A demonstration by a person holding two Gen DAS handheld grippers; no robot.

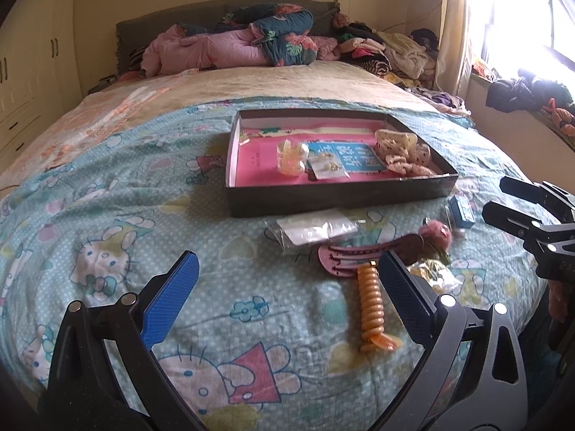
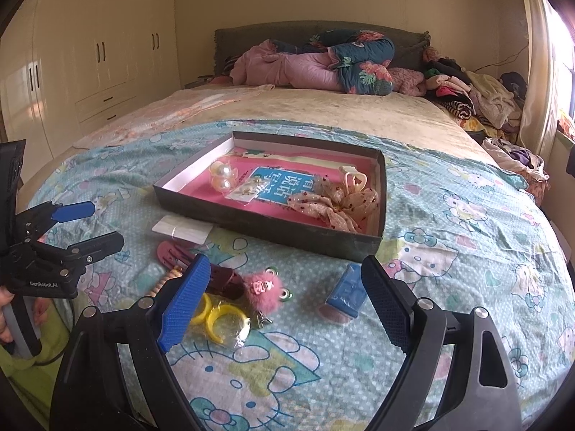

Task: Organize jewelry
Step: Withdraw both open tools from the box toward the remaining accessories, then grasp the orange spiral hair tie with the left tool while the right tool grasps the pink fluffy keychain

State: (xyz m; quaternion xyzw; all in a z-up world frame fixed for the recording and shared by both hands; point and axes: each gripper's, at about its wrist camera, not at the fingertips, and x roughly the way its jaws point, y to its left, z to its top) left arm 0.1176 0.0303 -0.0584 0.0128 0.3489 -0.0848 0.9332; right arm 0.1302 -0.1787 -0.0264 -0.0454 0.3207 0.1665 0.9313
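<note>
A shallow dark cardboard box sits on a Hello Kitty bedspread, serving as the collecting tray: already inside lie a pair of pearl-bead ornaments, a carded set of small earrings, a cream claw clip and a dotted fabric bow, resting on a pink-and-blue printed liner. Judging by that, sorting appears partly done, with the loose pieces left on the near side of the box, within easy reach.

The left gripper hangs just above the bedspread with its blue-padded jaws spread wide and nothing between them. An orange spiral hair tie lies just inside its right-hand pad, close enough to be the likely next pick, though contact cannot be confirmed from this angle. Beyond it are pink comb-style hair clips and a clear packet with a white card, the packet just short of the box's front wall.

The right gripper is likewise wide open and empty. Between its pads, farther out, lie a fluffy pink pom-pom charm and a small blue box; bagged yellow hoop earrings rest beside its left pad, partly hidden by it. A dark maroon clip sits just behind the charm.
</note>
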